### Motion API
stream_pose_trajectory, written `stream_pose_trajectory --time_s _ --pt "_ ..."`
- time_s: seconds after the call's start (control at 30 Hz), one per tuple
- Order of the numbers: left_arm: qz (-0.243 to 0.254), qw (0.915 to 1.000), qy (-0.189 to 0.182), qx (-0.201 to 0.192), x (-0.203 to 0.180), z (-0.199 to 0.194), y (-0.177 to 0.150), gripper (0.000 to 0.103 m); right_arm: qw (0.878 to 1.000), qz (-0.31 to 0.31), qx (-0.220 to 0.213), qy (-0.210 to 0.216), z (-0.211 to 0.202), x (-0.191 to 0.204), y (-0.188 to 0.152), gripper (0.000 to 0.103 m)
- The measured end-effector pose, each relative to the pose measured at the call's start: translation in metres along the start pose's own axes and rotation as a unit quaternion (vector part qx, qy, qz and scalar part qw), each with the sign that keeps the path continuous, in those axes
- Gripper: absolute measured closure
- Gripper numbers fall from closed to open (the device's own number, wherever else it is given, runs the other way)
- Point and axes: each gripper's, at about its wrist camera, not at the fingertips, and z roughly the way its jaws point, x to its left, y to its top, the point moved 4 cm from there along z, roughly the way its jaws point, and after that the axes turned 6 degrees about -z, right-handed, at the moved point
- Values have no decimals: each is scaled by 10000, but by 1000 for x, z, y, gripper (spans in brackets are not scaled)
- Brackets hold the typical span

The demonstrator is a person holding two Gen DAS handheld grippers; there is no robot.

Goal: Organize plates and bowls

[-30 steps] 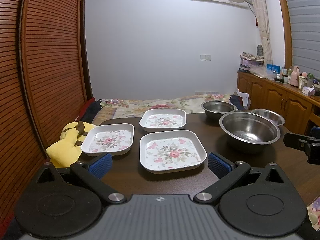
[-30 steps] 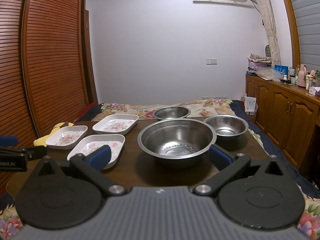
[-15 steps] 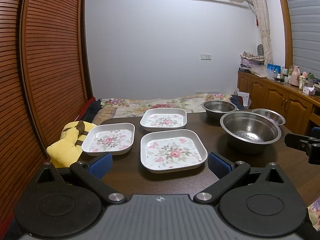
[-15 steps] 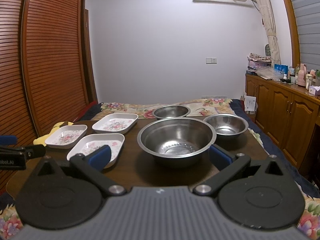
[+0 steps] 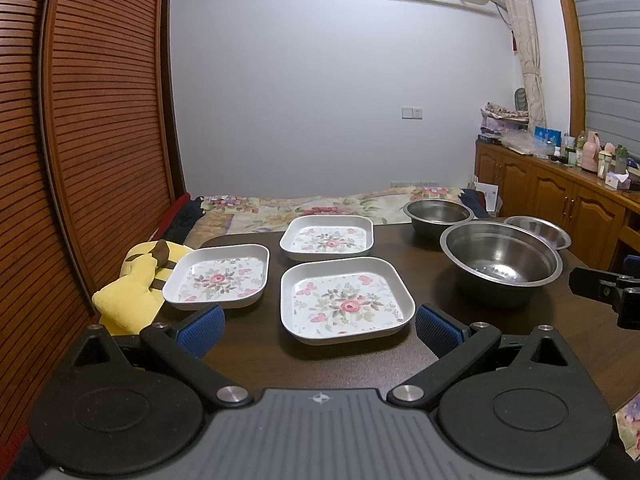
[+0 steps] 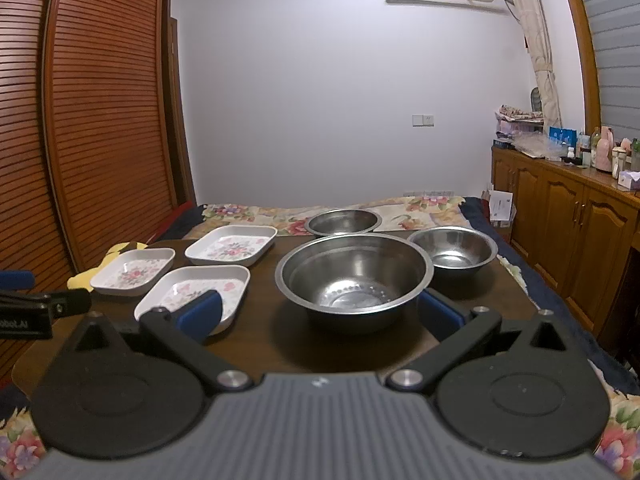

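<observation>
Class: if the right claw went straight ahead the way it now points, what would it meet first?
Most likely the large steel bowl, which sits directly ahead of the open right claw; exact depth is unclear.

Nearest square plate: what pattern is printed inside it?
Pink flowers, grey-green leaves and pink butterflies on white, on the nearest square plate; clearest in the left wrist view.

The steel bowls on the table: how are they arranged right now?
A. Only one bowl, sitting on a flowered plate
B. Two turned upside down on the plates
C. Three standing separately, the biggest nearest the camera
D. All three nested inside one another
C: the large steel bowl stands nearest, with two smaller steel bowls apart behind it, all upright on the dark table.
</observation>
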Motion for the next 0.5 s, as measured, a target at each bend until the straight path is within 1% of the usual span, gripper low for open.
stream_pose_trajectory --time_s 0.5 --pt "-4 10000 -1 21 1 0 1 0 10000 -19 15 -15 1 0 -2 0"
